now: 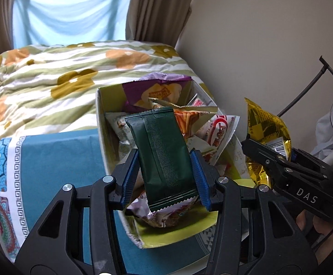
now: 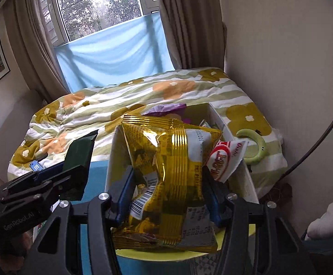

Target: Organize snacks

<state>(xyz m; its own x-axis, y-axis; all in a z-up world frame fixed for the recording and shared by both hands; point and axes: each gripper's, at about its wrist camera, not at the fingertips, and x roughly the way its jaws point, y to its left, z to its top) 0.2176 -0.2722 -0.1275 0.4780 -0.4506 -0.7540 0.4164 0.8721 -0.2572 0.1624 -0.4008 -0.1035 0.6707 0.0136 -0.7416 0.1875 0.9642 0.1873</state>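
My left gripper (image 1: 164,174) is shut on a dark green snack packet (image 1: 161,155), held upright above a white and lime cardboard box (image 1: 102,133) full of snacks. Inside lie a purple bag (image 1: 150,91), a red and white wrapper (image 1: 219,133) and several other packets. My right gripper (image 2: 168,197) is shut on a gold foil bag (image 2: 166,160), also held over the box (image 2: 221,119). In the left wrist view the gold bag (image 1: 265,128) and the right gripper (image 1: 258,151) show at the right. In the right wrist view the green packet (image 2: 79,158) and the left gripper (image 2: 58,174) show at the left.
The box rests on a teal patterned cloth (image 1: 58,165) at the foot of a bed with a flowered quilt (image 1: 51,75). A green curved object (image 2: 256,146) lies on the quilt right of the box. A wall stands close at the right, a curtained window (image 2: 102,6) behind.
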